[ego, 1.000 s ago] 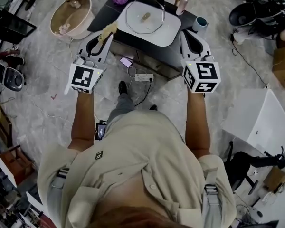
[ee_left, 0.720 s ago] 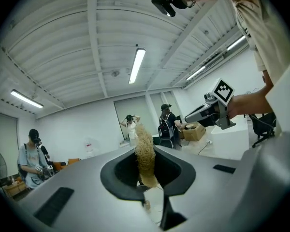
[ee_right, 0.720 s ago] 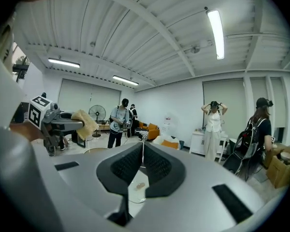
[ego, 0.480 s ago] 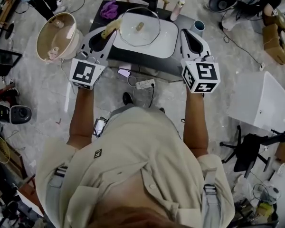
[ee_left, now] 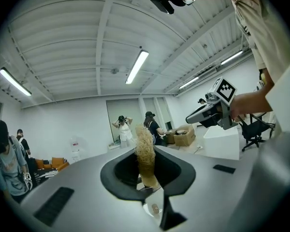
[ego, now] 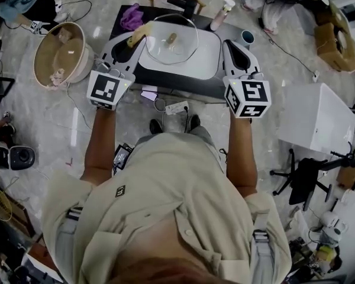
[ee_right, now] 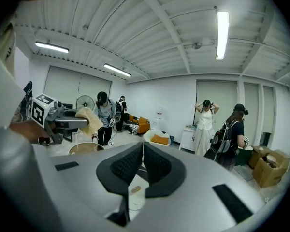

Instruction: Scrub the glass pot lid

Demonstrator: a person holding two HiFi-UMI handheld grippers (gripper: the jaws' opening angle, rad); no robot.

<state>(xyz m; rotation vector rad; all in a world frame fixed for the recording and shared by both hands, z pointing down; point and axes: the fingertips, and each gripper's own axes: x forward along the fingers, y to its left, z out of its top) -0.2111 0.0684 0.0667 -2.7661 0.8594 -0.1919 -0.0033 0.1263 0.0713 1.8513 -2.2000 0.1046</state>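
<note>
The left gripper [ego: 125,47] squeezes a scrubber [ego: 137,36]. The right gripper [ego: 231,45] is closed on nothing. The lid [ego: 183,49] sits on a white tray [ego: 210,64]. Nothing holds it, so scrubbing could make it slide.

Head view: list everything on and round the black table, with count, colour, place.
clear glass pot lid: one, clear, on the tray
rectangular white tray: one, white, table's middle
black table: one, black, before the person
crumpled purple cloth: one, purple, table's far left
pale spray bottle: one, pale, table's far right
round blue-rimmed cup: one, blue, by table's right edge
round beige tub: one, beige, floor, left
white box: one, white, floor, right
tan fibrous scrubber: one, tan, at lid's left rim, gripped
left gripper: one, grey, jaws shut on scrubber
right gripper: one, grey, jaws together, empty
</note>
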